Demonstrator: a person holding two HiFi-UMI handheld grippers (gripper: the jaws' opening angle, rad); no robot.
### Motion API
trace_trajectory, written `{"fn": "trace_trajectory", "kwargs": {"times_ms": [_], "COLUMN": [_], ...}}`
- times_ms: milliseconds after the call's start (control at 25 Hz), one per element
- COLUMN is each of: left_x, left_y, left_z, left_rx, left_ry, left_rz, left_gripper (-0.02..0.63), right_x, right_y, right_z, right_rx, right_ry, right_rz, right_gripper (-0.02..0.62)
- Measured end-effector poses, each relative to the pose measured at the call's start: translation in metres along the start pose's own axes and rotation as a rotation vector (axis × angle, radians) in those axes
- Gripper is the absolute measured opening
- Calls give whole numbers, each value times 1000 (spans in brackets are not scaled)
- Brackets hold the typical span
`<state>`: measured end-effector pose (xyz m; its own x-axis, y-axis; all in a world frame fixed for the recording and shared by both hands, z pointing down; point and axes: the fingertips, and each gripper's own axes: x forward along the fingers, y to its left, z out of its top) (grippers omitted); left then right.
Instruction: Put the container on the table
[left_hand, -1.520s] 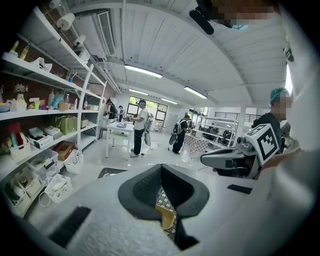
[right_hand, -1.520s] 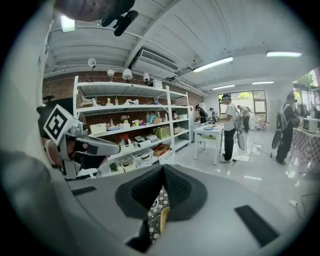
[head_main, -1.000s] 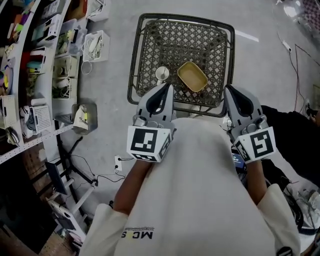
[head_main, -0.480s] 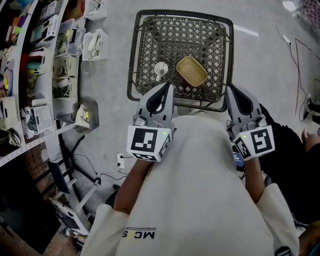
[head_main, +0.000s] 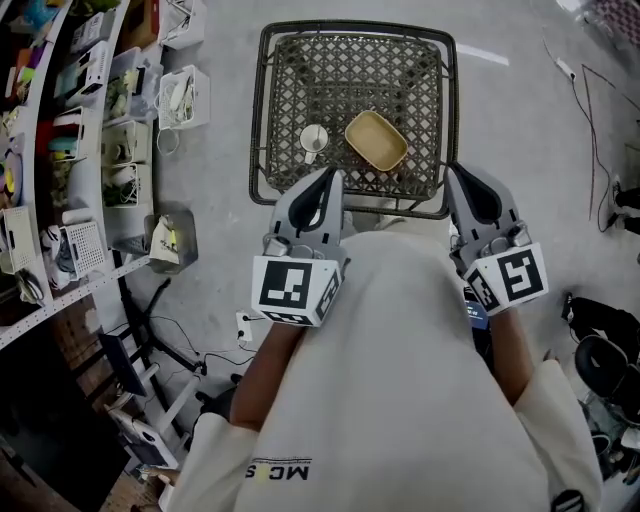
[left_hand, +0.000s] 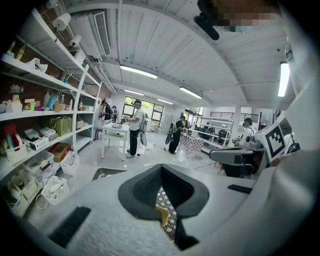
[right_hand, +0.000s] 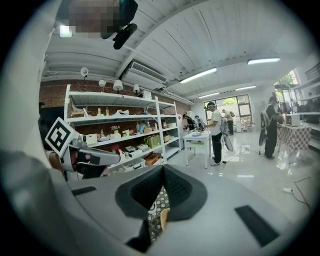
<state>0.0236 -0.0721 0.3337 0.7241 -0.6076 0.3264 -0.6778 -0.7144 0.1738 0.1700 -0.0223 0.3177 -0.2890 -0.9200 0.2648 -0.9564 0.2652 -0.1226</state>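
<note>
left tool (head_main: 327, 174) and right tool (head_main: 456, 171) are both closed and empty; container (head_main: 376, 141) sits on the surface (head_main: 300, 60) beside a cup (head_main: 314, 139).

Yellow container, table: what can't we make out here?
1. Both gripper views: the yellow container is only a sliver behind the shut jaws.
2. Head view: near rim of the table partly hidden behind the left gripper and right gripper.
3. Head view: white cup contents too small to tell.
</note>
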Motion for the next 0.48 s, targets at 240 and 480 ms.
{"fn": "trace_trajectory", "kwargs": {"times_ms": [240, 480], "left_x": [-1, 1], "left_y": [0, -5], "left_z": [3, 1], "left_rx": [-4, 5], "left_ry": [1, 6], "left_rz": [-8, -12], "left_gripper": [23, 23], "right_x": [0, -2], "right_y": [2, 2], "right_z": [6, 0], "right_rx": [-5, 3], "right_ry": [0, 5], "right_rz": [0, 3], "right_gripper": [18, 18]}}
